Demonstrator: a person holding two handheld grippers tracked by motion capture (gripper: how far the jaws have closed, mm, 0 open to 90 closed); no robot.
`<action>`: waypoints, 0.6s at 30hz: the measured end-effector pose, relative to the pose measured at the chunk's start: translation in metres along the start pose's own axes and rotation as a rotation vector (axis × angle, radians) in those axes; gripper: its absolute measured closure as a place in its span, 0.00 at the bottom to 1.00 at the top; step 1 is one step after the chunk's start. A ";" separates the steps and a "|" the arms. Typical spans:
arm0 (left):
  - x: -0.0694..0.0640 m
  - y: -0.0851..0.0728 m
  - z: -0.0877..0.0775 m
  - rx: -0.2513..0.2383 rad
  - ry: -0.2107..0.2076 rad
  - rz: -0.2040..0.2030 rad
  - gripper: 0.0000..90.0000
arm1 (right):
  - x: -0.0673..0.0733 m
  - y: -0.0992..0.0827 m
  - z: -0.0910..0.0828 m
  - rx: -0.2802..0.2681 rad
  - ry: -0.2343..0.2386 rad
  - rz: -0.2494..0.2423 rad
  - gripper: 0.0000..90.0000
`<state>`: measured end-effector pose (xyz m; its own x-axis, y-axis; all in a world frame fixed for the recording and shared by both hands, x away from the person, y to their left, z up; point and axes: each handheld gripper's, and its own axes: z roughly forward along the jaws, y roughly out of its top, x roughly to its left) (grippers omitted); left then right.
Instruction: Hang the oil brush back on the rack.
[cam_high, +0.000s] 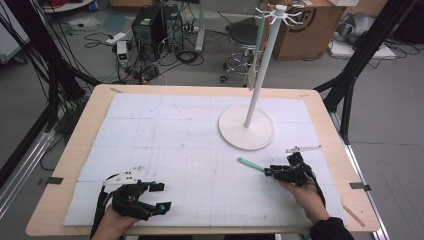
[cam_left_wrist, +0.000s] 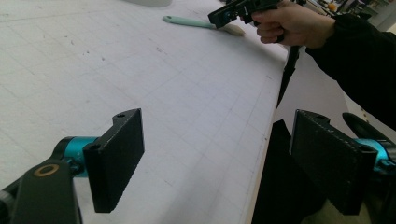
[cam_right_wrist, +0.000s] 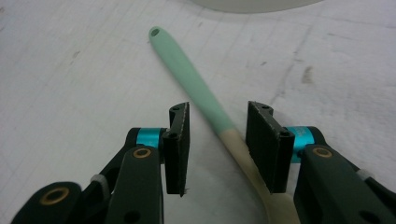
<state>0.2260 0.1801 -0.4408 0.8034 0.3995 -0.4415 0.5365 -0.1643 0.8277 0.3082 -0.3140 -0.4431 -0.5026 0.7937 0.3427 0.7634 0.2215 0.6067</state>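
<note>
A wooden spoon (cam_right_wrist: 196, 88) with a mint-green handle lies flat on the white gridded mat, its handle end pointing toward the rack's base. My right gripper (cam_right_wrist: 219, 112) straddles it where green meets bare wood, one jaw on each side, a gap showing beside the left pad; it is open. From above, the spoon (cam_high: 250, 164) sticks out to the left of the right gripper (cam_high: 270, 172). My left gripper (cam_high: 162, 195) rests open at the front left with nothing between its jaws. In the left gripper view, its jaws (cam_left_wrist: 215, 140) stand wide apart over the table's front edge.
A white rack (cam_high: 246, 127) with a round base and tall pole stands behind the spoon; another mint-handled utensil (cam_high: 257, 50) hangs from its top hooks. A thin metal strip (cam_high: 303, 148) lies right of the base. The wooden table rim (cam_high: 75, 150) surrounds the mat.
</note>
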 end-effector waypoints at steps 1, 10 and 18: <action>0.000 0.000 0.000 -0.001 -0.001 -0.001 0.21 | 0.002 0.000 0.001 0.007 0.007 -0.009 0.67; 0.000 0.000 -0.001 -0.005 0.000 0.000 0.21 | 0.017 0.002 0.011 0.043 0.082 -0.055 0.69; -0.003 0.000 0.002 0.000 -0.001 0.000 0.21 | 0.016 0.002 0.014 0.039 0.041 -0.108 0.84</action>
<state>0.2244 0.1772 -0.4405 0.8039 0.3982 -0.4418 0.5363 -0.1642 0.8279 0.3070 -0.2932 -0.4467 -0.5979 0.7407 0.3063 0.7188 0.3264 0.6138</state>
